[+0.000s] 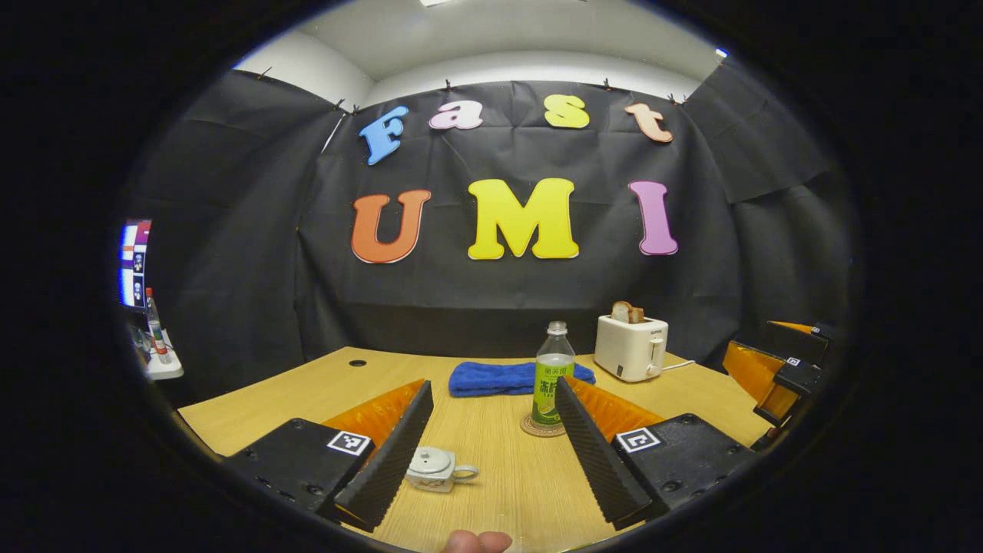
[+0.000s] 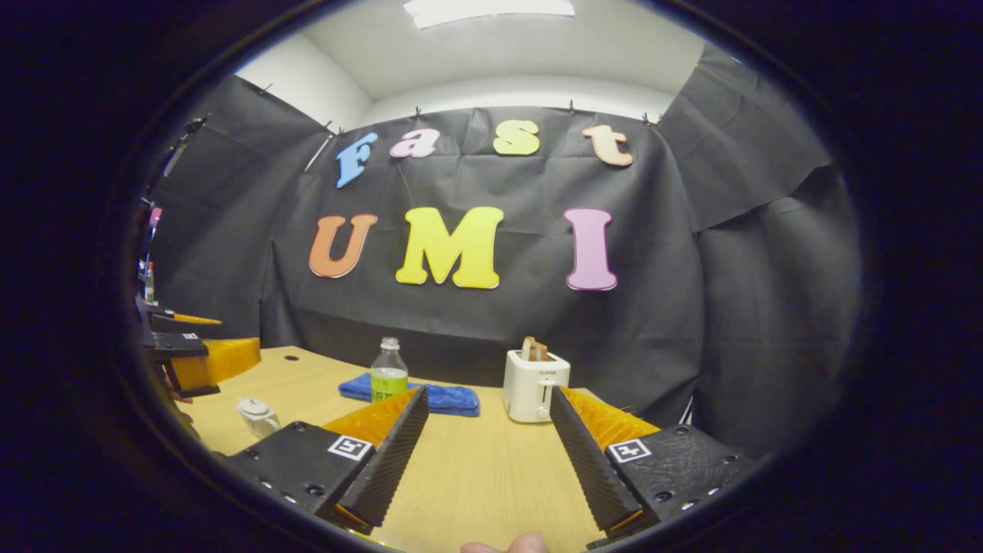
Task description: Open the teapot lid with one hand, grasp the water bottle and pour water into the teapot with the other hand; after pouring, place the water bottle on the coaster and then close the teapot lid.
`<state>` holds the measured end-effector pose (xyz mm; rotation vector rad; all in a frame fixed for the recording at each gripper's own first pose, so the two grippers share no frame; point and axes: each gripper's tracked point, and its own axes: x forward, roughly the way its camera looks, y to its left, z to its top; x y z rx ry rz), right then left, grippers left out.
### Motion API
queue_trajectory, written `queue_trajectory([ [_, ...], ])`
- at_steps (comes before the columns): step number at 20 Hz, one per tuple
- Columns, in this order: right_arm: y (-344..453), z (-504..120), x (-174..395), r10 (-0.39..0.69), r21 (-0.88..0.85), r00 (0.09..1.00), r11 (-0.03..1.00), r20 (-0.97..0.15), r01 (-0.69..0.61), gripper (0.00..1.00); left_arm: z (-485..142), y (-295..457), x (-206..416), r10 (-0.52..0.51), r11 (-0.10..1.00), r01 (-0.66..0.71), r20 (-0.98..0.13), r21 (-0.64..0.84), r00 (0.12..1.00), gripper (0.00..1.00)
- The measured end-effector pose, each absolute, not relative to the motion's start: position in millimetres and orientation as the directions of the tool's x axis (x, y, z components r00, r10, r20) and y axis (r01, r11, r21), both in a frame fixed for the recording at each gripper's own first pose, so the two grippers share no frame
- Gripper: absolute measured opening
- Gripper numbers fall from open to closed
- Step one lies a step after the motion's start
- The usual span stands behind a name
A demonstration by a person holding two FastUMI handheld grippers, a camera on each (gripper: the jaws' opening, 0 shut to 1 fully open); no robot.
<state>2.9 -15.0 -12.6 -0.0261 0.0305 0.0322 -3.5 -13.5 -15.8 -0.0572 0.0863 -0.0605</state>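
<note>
Left gripper view: left gripper point(image 1: 491, 453) raised over table point(image 1: 499, 476), fingers spread wide. Teapot point(image 1: 435, 468) on table just inside left finger, lid on, handle toward the gap. Water bottle point(image 1: 553, 371) upright on coaster point(image 1: 537, 428), ahead, against right finger's inner edge. Folded towel point(image 1: 499, 378) behind bottle, flat on table. Toaster point(image 1: 631, 347) farther back and right of bottle, bread in slots. Right gripper point(image 1: 779, 372) at far right, off to the side. Right gripper view: right gripper point(image 2: 488, 453) likewise spread over table; toaster ahead near right finger, bottle and towel ahead-left beyond left finger, teapot far left, left gripper beyond it.
</note>
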Motion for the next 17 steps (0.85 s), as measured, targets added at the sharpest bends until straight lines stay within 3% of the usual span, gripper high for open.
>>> queue_trajectory([
  [7,1,0,-18,-0.002,-0.016,1.0,1.0,-0.008,0.002,0.95,8,1,-20,-0.055,0.998,0.055,-0.018,-0.013,0.998,1.0],
  [17,19,9,-20,0.003,-0.038,1.0,0.999,0.001,-0.003,0.95,-5,9,-14,-0.047,0.999,0.046,-0.052,-0.025,0.998,1.0],
])
